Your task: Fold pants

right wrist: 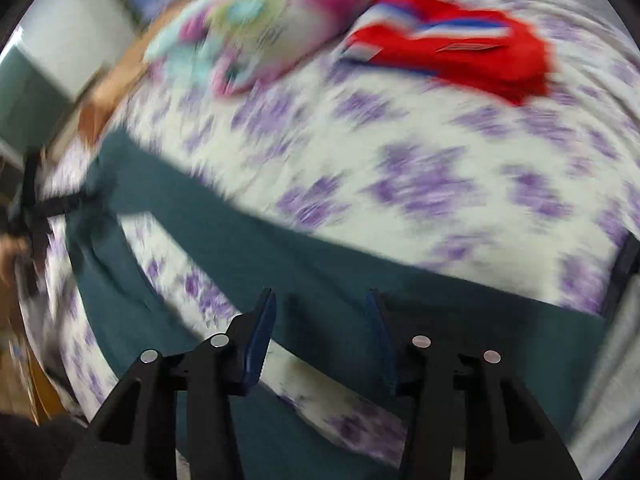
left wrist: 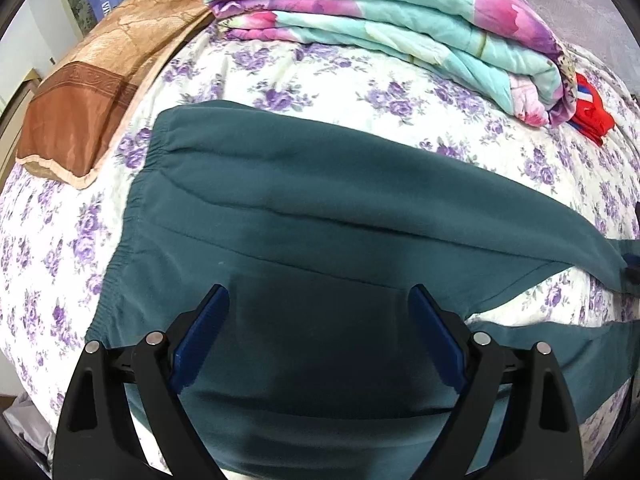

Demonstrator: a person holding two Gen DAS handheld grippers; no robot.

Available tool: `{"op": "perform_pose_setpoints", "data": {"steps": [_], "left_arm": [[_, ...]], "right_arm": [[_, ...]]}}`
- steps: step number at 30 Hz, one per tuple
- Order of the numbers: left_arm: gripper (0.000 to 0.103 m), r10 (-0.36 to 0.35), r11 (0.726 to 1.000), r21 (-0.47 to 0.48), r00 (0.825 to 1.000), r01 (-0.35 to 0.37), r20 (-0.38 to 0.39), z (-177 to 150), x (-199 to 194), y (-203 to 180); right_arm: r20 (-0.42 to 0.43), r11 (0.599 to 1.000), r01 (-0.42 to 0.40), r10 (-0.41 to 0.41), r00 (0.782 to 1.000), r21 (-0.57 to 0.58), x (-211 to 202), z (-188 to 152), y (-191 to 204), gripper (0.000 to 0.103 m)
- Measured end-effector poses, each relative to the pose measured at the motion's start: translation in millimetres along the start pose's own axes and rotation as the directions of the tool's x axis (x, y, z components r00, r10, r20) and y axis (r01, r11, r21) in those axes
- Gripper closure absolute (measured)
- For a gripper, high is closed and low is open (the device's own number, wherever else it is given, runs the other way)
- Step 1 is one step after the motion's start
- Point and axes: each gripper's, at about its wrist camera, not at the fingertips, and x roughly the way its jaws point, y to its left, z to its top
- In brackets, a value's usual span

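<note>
Teal, soft, limp pants (left wrist: 304,216) sprawl on the bed (left wrist: 360,80); my jaws gape empty, best pinching waistband and hem.

We see bed (left wrist: 320,80) under white sheet with purple flower print, filling most of frame. Folded teal-and-pink floral quilt (left wrist: 400,20) at top centre. Brown-and-tan patterned blanket (left wrist: 100,80) at upper left. Red garment (right wrist: 472,52) at upper right beside quilt. Pale wall (left wrist: 36,40) at far left edge. Even, soft light.
</note>
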Motion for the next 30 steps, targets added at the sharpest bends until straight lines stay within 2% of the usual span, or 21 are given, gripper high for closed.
{"op": "perform_pose_setpoints", "data": {"steps": [1,2,5,7,8,9,10,11,12,13,16,18,19,21,23,25,28,29,30], "left_arm": [[0.015,0.005,1.000,0.009,1.000,-0.005,-0.004,1,4,-1],[0.015,0.012,1.000,0.017,1.000,-0.011,-0.009,2,7,-3],[0.015,0.020,0.999,0.026,1.000,-0.020,-0.022,4,18,-3],[0.015,0.012,1.000,0.013,0.999,-0.012,-0.032,5,24,-1],[0.014,0.008,1.000,0.010,0.999,-0.008,-0.034,6,25,0],[0.014,0.007,1.000,0.008,0.999,-0.006,-0.034,7,26,0],[0.013,0.011,1.000,0.010,0.999,-0.010,-0.034,7,27,0],[0.013,0.013,1.000,0.015,0.999,-0.013,-0.034,8,27,0],[0.013,0.013,1.000,0.016,0.999,-0.013,-0.033,8,27,-1],[0.013,0.013,1.000,0.019,0.999,-0.012,-0.033,8,26,-1],[0.013,0.013,1.000,0.023,1.000,-0.013,-0.028,10,25,1],[0.013,0.010,1.000,0.021,1.000,-0.010,-0.019,11,22,2],[0.013,0.003,1.000,0.018,1.000,-0.002,-0.007,11,18,2],[0.013,-0.019,1.000,0.008,1.000,0.019,0.014,12,8,2],[0.013,-0.037,0.999,0.004,0.999,0.037,0.037,12,0,0],[0.013,-0.046,0.999,0.007,0.998,0.046,0.049,12,-5,-4],[0.013,-0.057,0.998,0.012,0.997,0.056,0.047,10,-8,-13],[0.013,-0.054,0.998,0.017,0.998,0.053,0.040,9,-7,-16],[0.013,-0.050,0.999,0.021,0.998,0.050,0.035,6,-6,-19]], "right_arm": [[-0.023,1.000,0.005,-0.005,1.000,-0.013,9,5,3,0.088],[-0.025,1.000,0.003,-0.003,1.000,-0.013,9,7,3,0.097],[0.099,0.998,-0.032,0.027,0.995,0.045,-23,26,-10,0.097],[0.187,0.984,-0.120,0.094,0.978,0.132,-41,39,-31,0.097],[0.197,0.982,-0.122,0.092,0.976,0.143,-42,44,-35,0.095],[0.186,0.988,-0.054,0.026,0.982,0.144,-37,50,-39,0.092],[0.172,0.988,0.049,-0.074,0.982,0.146,-31,55,-42,0.070],[0.162,0.973,0.172,-0.196,0.967,0.156,-27,58,-45,0.048],[0.160,0.945,0.277,-0.305,0.939,0.173,-25,61,-50,0.046],[0.165,0.922,0.328,-0.363,0.917,0.207,-28,63,-59,0.047],[0.213,0.913,0.291,-0.357,0.909,0.287,-51,54,-70,0.048],[0.226,0.921,0.259,-0.329,0.917,0.290,-68,40,-75,0.042],[0.218,0.930,0.238,-0.302,0.928,0.279,-76,29,-76,0.036],[0.173,0.945,0.206,-0.255,0.951,0.254,-86,1,-78,0.035],[0.127,0.949,0.217,-0.250,0.960,0.226,-83,-19,-72,0.035],[0.081,0.929,0.273,-0.301,0.950,0.251,-80,-42,-76,0.035],[0.118,0.897,0.212,-0.276,0.954,0.389,-74,-54,-100,0.035],[0.140,0.898,0.197,-0.270,0.953,0.393,-71,-52,-105,0.036],[0.133,0.906,0.222,-0.285,0.949,0.360,-62,-45,-109,0.037]]}}
